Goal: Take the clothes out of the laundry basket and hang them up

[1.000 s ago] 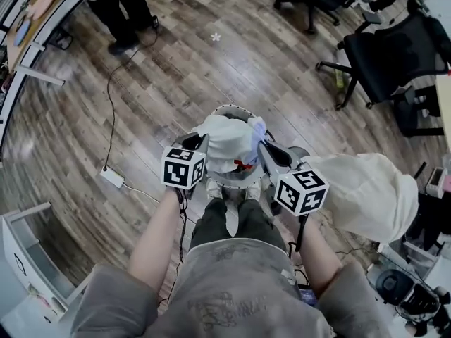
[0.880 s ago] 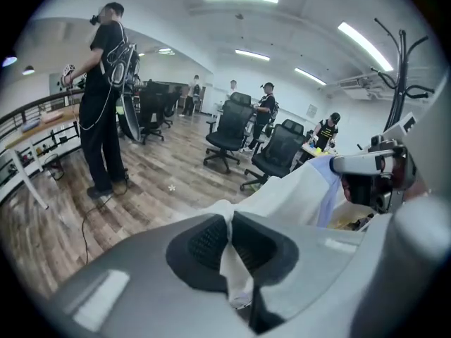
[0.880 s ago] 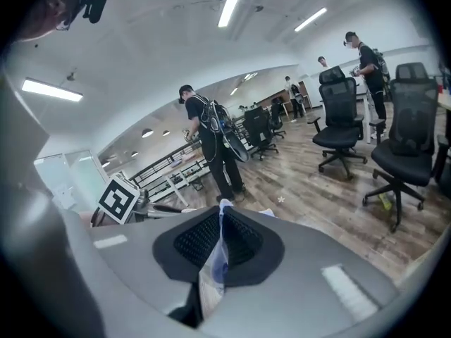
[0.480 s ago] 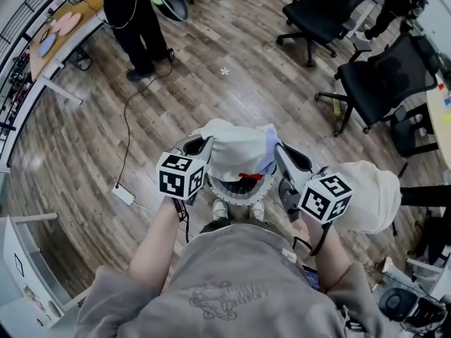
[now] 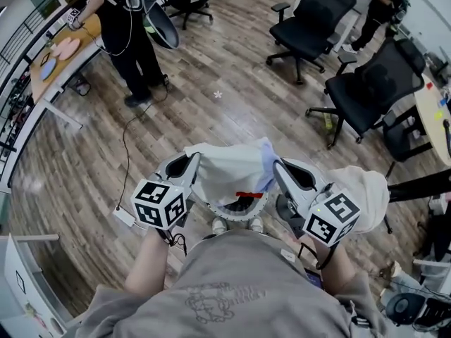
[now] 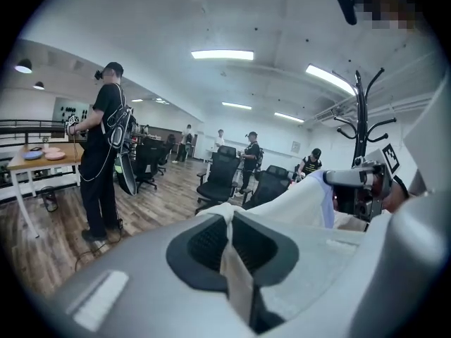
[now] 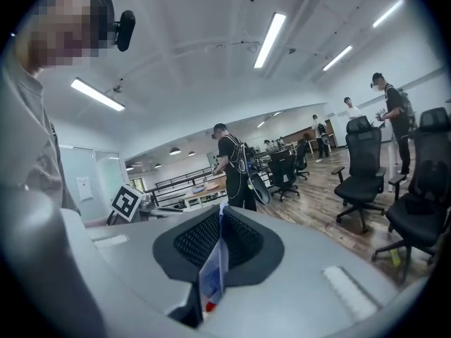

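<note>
Garment of white cloth is stretched flat directly above the round white perforated laundry basket, its lower edge clear of the basket rim. The left gripper is clenched on the garment's left edge, and the left gripper view shows its dark pads meeting on a fold of white fabric. The right gripper grasps the garment's right edge. The right gripper view shows a pale blue and white strip nipped between its pads. A red patch shows inside the basket, below the garment's lower edge.

A cream fabric bundle sits right of the basket, just beside the right gripper. Beyond the basket, brown wood-plank floor lies open as far as the black office chairs at far right and a standing person in dark clothes at far left. A dark cable crosses the floor left of the basket.
</note>
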`<state>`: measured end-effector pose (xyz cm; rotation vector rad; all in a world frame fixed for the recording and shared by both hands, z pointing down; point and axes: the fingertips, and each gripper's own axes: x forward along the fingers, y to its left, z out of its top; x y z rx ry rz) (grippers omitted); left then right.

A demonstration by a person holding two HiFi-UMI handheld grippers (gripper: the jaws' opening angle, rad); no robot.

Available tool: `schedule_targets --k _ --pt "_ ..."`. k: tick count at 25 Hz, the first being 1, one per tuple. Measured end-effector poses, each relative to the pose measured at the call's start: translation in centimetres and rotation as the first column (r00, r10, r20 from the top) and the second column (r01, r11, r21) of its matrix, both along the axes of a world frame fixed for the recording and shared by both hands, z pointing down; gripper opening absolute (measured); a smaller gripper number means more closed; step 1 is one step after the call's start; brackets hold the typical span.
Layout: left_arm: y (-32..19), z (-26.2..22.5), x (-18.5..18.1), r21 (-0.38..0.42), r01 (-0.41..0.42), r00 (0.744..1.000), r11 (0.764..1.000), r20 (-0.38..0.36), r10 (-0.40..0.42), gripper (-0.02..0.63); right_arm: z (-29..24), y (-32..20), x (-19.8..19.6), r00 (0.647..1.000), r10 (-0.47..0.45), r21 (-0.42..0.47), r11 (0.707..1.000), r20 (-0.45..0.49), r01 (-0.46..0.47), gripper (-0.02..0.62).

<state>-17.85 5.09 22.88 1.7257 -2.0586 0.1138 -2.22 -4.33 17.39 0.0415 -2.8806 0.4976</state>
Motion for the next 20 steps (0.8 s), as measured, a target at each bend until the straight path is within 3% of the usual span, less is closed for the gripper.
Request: schedule_targets --k 6,14,20 --pt "-1.3 -2.2 0.3 0.041 -0.019 1.000 0.999 0.021 0.018 0.017 -0.8 -0.2 1.4 1.000 0.017 0.021 1.000 0.002 -0.017 0.037" --pt "-4.4 -4.8 0.2 0.100 -0.122 0.992 0.987 0.045 0.118 0.017 -3.3 -1.1 2.8 0.992 0.108 0.035 0.993 0.063 -0.111 0.037" --pt "-10.4 -9.4 2.6 0.168 -0.244 0.966 0.955 0.125 0.225 0.017 -6.7 -3.5 6.3 0.970 0.205 0.066 0.974 0.131 -0.215 0.037"
